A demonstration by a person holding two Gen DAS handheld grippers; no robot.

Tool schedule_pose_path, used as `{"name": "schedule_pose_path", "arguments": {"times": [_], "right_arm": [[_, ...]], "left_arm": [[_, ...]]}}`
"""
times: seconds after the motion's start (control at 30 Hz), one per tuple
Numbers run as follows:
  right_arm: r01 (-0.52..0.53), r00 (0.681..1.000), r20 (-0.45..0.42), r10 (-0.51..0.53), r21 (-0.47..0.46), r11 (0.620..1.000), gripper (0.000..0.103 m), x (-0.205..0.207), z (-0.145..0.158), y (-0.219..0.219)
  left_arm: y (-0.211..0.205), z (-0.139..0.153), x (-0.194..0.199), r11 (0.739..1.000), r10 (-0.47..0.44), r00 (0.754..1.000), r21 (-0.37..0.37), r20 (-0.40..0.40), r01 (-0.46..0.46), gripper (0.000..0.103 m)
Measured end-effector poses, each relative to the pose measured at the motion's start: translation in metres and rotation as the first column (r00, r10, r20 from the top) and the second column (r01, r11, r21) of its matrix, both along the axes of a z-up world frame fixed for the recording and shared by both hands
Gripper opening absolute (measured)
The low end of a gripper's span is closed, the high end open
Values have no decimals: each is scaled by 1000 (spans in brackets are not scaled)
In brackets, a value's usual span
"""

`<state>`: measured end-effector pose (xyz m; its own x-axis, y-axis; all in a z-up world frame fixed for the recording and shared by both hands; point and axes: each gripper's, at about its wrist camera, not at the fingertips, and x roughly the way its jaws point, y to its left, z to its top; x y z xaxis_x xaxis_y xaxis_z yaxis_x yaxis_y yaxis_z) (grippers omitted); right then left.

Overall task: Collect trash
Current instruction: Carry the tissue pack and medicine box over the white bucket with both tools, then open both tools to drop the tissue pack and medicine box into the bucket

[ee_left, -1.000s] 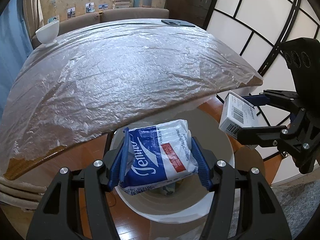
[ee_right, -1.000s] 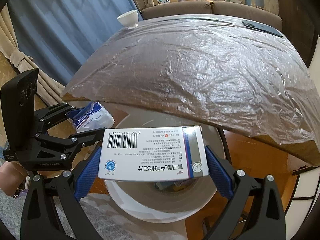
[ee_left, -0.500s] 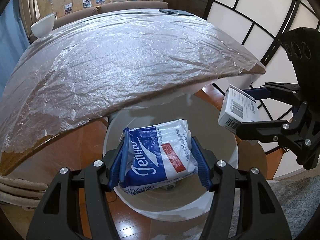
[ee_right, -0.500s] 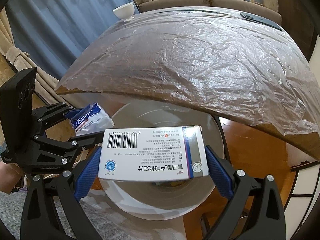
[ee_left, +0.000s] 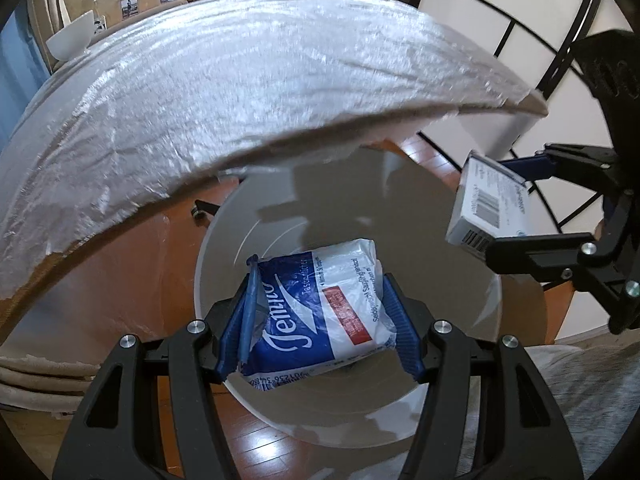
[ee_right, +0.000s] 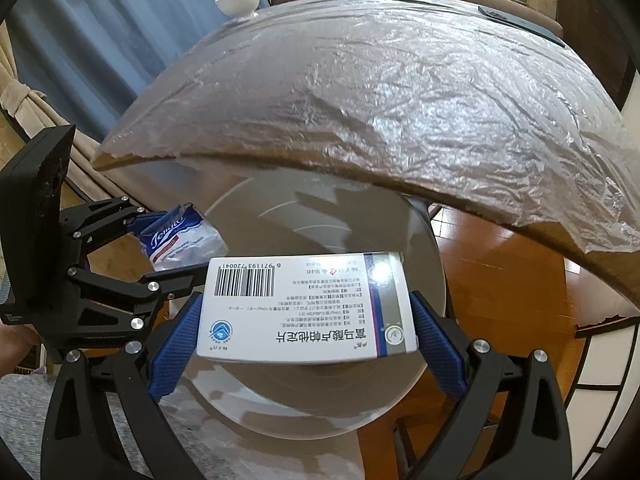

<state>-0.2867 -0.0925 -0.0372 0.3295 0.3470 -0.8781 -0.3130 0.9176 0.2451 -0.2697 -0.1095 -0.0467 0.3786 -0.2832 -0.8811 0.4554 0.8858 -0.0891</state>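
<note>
My left gripper (ee_left: 320,320) is shut on a blue and white tissue packet (ee_left: 320,312) and holds it over the mouth of a round white trash bin (ee_left: 224,256) on the floor. My right gripper (ee_right: 306,320) is shut on a white medicine box (ee_right: 304,312) with a barcode, also above the bin (ee_right: 332,224). In the left wrist view the box (ee_left: 488,212) hangs at the bin's right rim. In the right wrist view the packet (ee_right: 180,240) sits at the bin's left rim.
A round table under crinkled plastic film (ee_left: 240,100) overhangs the bin's far side. A white bowl (ee_right: 238,0) and a dark flat device (ee_right: 520,22) lie on the table. A grey rug (ee_left: 580,400) lies nearby on the wooden floor.
Both grippers have moved down and forward with their loads, so the bin opening shows larger and the table edge sits higher in both views.
</note>
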Motion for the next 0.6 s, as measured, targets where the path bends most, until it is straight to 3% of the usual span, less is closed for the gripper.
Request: {"name": "schedule_pose_path", "arguments": {"times": [0.6], "right_arm": [[4, 1000, -11, -5, -45, 999, 95, 9, -34, 12]], "left_arm": [[-19, -33, 15, 998, -9, 1000, 63, -28, 11, 62]]}}
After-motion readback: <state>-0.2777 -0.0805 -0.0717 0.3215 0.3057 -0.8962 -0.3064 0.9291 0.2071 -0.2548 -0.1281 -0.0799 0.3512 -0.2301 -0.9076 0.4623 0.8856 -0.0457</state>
